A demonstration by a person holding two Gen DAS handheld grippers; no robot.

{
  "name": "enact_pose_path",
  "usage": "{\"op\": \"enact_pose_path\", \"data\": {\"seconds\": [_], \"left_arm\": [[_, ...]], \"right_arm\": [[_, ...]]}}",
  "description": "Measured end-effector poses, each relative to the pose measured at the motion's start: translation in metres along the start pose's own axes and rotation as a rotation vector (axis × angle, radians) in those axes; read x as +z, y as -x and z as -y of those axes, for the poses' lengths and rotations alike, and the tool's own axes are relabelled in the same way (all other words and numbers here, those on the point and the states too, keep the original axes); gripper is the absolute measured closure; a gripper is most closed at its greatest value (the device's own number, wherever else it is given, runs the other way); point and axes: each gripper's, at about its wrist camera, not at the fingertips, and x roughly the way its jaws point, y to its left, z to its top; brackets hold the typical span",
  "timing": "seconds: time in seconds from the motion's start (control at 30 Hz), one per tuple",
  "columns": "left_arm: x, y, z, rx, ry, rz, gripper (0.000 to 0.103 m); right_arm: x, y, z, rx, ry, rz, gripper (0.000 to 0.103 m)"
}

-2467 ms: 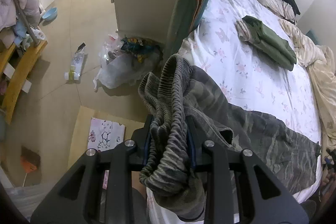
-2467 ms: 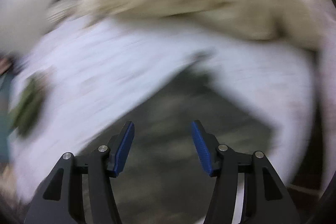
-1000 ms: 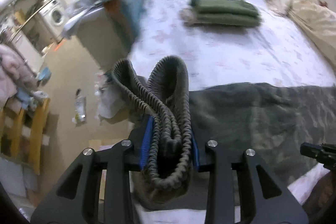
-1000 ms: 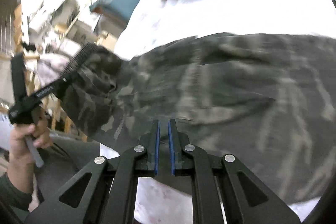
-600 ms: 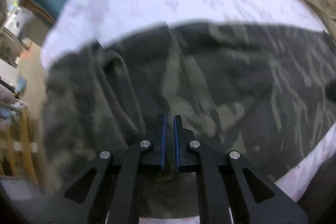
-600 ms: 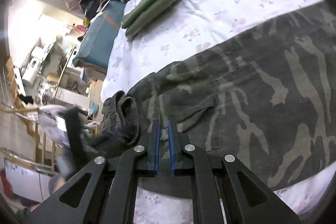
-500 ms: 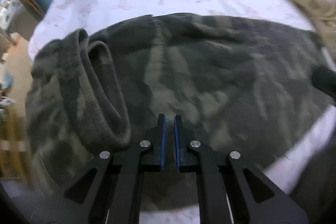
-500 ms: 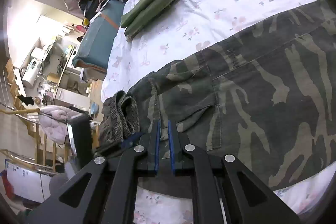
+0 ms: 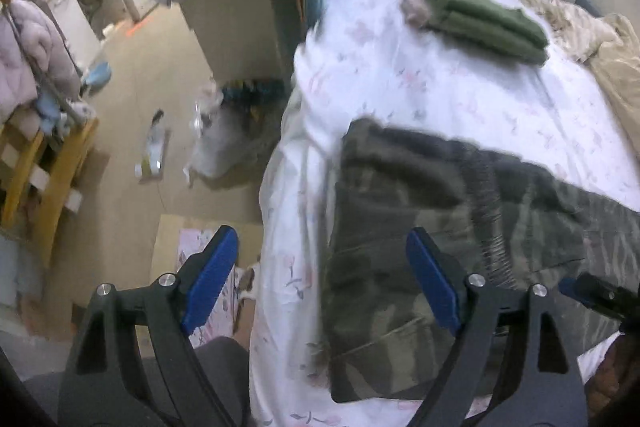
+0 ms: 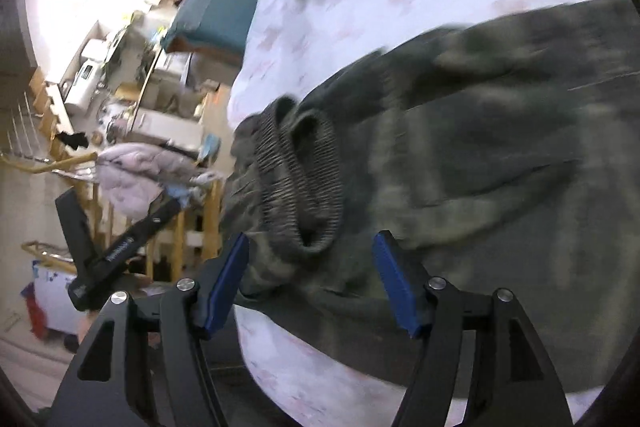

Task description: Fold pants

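Observation:
The camouflage pants [image 9: 460,227] lie flat on the white floral bed sheet [image 9: 400,75] near the bed's corner, ribbed waistband [image 10: 300,187] bunched at the near end. My left gripper [image 9: 320,275] is open and empty, just above the waist end of the pants. My right gripper [image 10: 310,283] is open and empty, fingers either side of the bunched waistband. The left gripper's body [image 10: 104,247] shows in the right wrist view; the right gripper's tip [image 9: 596,293] shows at the left wrist view's right edge.
Folded green clothes [image 9: 488,21] lie further up the bed, with a beige duvet [image 9: 616,67] at the far right. Beside the bed stand a grey cabinet [image 9: 240,27] and a teal case [image 10: 216,15]. Bags and litter [image 9: 224,131] lie on the floor.
Both grippers were shut on the pants; now both have opened and let go. The pants rest on the bed. The left gripper has swung back towards the bed's corner.

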Motion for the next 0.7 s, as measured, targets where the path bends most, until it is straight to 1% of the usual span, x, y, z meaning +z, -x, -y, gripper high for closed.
{"op": "enact_pose_path", "data": {"seconds": [0.07,0.1,0.13,0.17,0.2,0.27,0.3,0.37,0.43,0.47,0.57,0.63,0.67,0.7], "left_arm": [[-0.006,-0.013,0.000,-0.034,0.013,-0.063,0.019],[-0.008,-0.019,-0.001,-0.063,0.023,-0.096,0.019],[-0.010,-0.021,0.001,-0.074,0.026,-0.114,0.019],[-0.011,-0.024,0.002,-0.069,0.016,-0.121,0.019],[-0.013,-0.026,0.002,-0.061,0.005,-0.121,0.019],[-0.017,-0.031,0.005,-0.038,-0.021,-0.121,0.019],[-0.020,-0.035,0.005,-0.026,-0.032,-0.130,0.019],[-0.021,-0.044,-0.001,-0.020,-0.031,-0.169,0.019],[-0.023,-0.051,-0.008,-0.028,0.009,-0.199,0.019],[-0.023,-0.052,-0.010,-0.034,0.024,-0.206,0.019],[-0.025,-0.052,-0.010,-0.034,0.019,-0.204,0.019],[-0.024,-0.050,-0.008,-0.035,0.011,-0.193,0.019],[-0.023,-0.049,-0.008,-0.036,0.014,-0.189,0.019],[-0.022,-0.048,-0.009,-0.039,0.023,-0.185,0.019]], "right_arm": [[0.004,-0.031,0.003,0.001,-0.041,-0.032,0.035],[0.005,-0.041,0.006,0.020,-0.072,-0.040,0.034],[0.005,-0.053,0.010,0.049,-0.110,-0.053,0.034],[0.004,-0.064,0.012,0.064,-0.139,-0.065,0.034],[0.003,-0.072,0.011,0.042,-0.146,-0.068,0.032],[0.000,-0.083,0.008,-0.012,-0.132,-0.056,0.032],[-0.001,-0.084,0.007,-0.026,-0.121,-0.044,0.032],[0.000,-0.085,0.001,-0.080,-0.084,-0.029,0.036],[-0.001,-0.079,-0.002,-0.089,-0.098,-0.007,0.033],[0.000,-0.078,-0.002,-0.091,-0.099,-0.010,0.033],[0.002,-0.082,-0.004,-0.111,-0.068,-0.023,0.031],[0.005,-0.085,-0.006,-0.109,-0.068,-0.007,0.029],[0.006,-0.084,-0.005,-0.087,-0.095,0.026,0.028],[0.007,-0.085,-0.004,-0.064,-0.119,0.043,0.031]]}}
